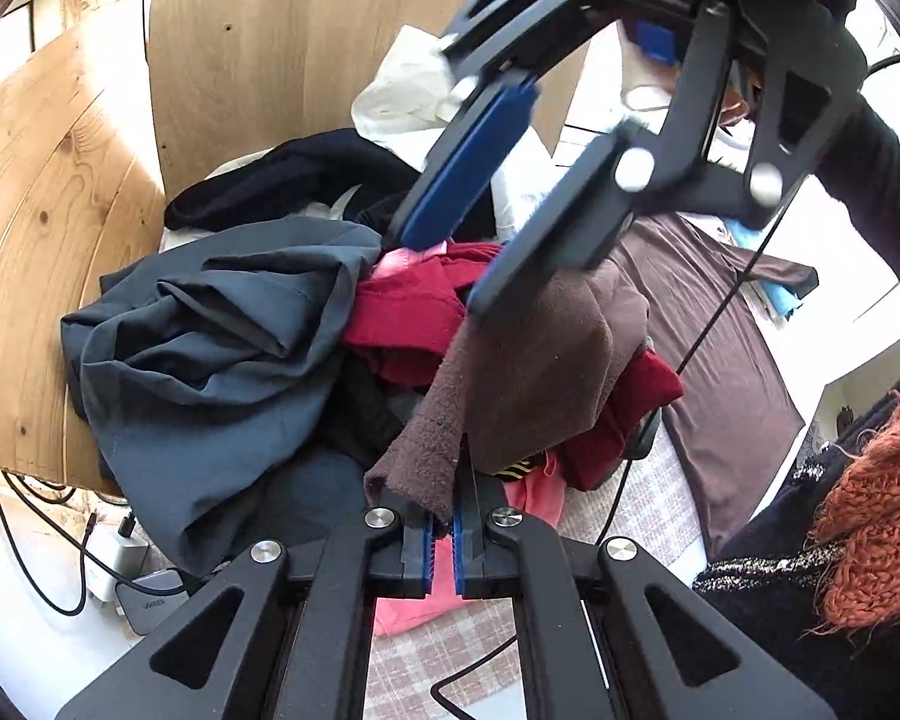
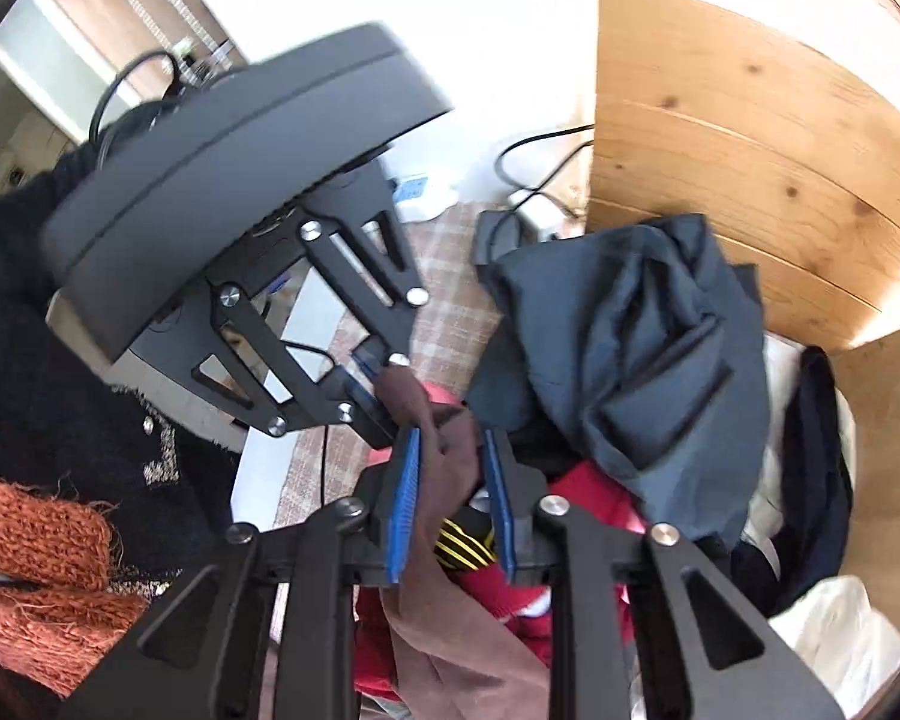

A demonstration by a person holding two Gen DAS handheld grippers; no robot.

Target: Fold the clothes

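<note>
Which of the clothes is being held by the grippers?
The brown garment. The left gripper pinches its corner; the grey, red and black clothes lie loose in the pile.

Two grippers, left (image 1: 444, 540) and right (image 2: 450, 504), one brown garment (image 1: 534, 372), one grey garment (image 1: 210, 348).

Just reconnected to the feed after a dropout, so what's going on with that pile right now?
A person is working a heap of clothes with a gripper in each hand. The left gripper is shut on a corner of a brown garment, lifted above the pile. The right gripper is open, its fingers on either side of the same brown cloth, not yet closed on it. Below lie a dark grey garment and a red one, both crumpled. Nothing looks folded yet.
</note>
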